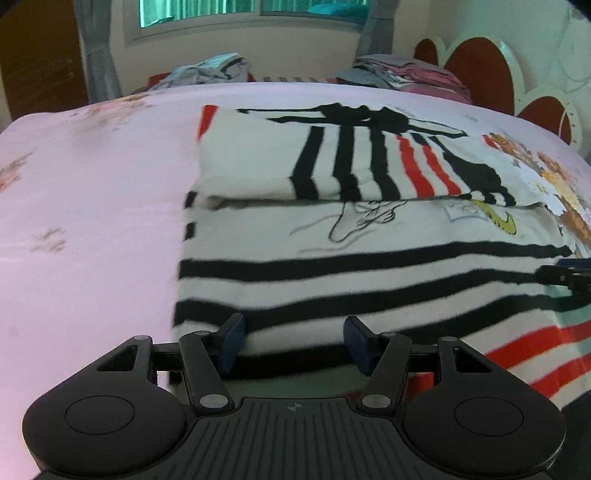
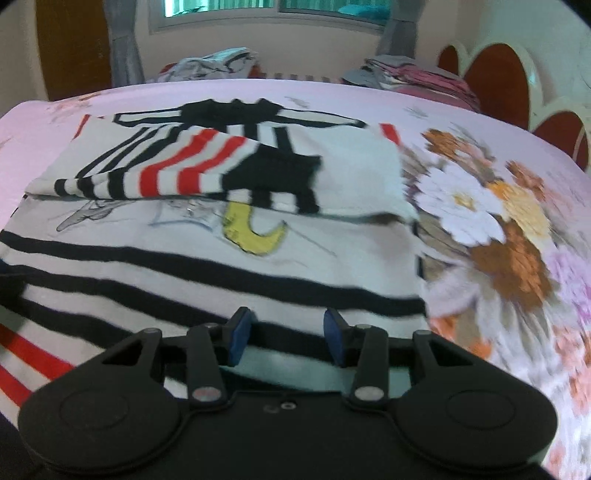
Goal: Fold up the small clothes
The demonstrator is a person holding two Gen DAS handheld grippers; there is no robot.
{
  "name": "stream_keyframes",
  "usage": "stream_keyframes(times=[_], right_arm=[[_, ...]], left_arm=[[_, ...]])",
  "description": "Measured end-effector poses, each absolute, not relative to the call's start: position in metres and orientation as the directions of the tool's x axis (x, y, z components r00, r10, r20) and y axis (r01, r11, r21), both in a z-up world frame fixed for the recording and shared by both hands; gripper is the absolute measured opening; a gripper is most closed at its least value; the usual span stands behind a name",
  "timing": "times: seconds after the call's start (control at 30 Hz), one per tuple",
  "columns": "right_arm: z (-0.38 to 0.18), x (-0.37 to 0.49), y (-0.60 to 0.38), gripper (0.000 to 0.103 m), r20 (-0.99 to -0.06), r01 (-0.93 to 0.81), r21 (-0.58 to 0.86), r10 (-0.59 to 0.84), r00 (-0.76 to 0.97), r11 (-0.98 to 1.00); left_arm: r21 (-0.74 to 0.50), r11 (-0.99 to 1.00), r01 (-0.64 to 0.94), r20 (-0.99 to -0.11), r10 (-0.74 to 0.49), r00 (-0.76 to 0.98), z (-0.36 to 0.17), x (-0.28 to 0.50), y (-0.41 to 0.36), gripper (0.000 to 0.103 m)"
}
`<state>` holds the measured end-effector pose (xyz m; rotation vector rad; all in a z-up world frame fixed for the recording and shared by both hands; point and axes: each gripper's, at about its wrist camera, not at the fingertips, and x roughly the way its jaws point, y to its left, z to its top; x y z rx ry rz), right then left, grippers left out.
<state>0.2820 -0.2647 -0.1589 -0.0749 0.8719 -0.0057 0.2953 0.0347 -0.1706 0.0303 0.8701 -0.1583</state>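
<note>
My left gripper (image 1: 293, 343) is matte black: two rounded lobes with circular caps, a ribbed centre plate bearing a small crosshair mark, silver pivot screws, dark blue pads (image 1: 233, 341). My right gripper (image 2: 287, 339) matches, with brighter blue pads (image 2: 239, 338).

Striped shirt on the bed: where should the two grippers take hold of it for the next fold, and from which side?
Grip the striped shirt along its near hem, one corner per gripper, coming from the near bed edge: its far half is already folded over, and the hem lies flat nearest both open jaws.

Soft daylight from the window (image 1: 255, 11) — motion blur throughout, fisheye bending at the edges.
</note>
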Motion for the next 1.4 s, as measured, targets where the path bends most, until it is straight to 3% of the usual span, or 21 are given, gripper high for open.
stream_keyframes(times=[0.47,0.97,1.4], right_arm=[[-0.148,0.236,-0.207,0.041,-0.756,-0.172,0.075,0.169,0.633,0.982],[-0.160,0.195,-0.255,0.042,-0.774,-0.090,-0.018,0.043,0.631,0.996],[-0.143,0.158,-0.249,0.044,-0.754,-0.124,0.054,0.122,0.645,0.991]], left_arm=[[-0.120,0.970,0.213,-0.760,-0.227,0.608,-0.158,0.248,-0.008,0.059],[-0.078,0.984,0.160,-0.777,-0.160,0.609,-0.169,0.222,0.009,0.059],[-0.084,0.987,0.134,-0.776,-0.149,0.613,-0.157,0.188,-0.001,0.062]])
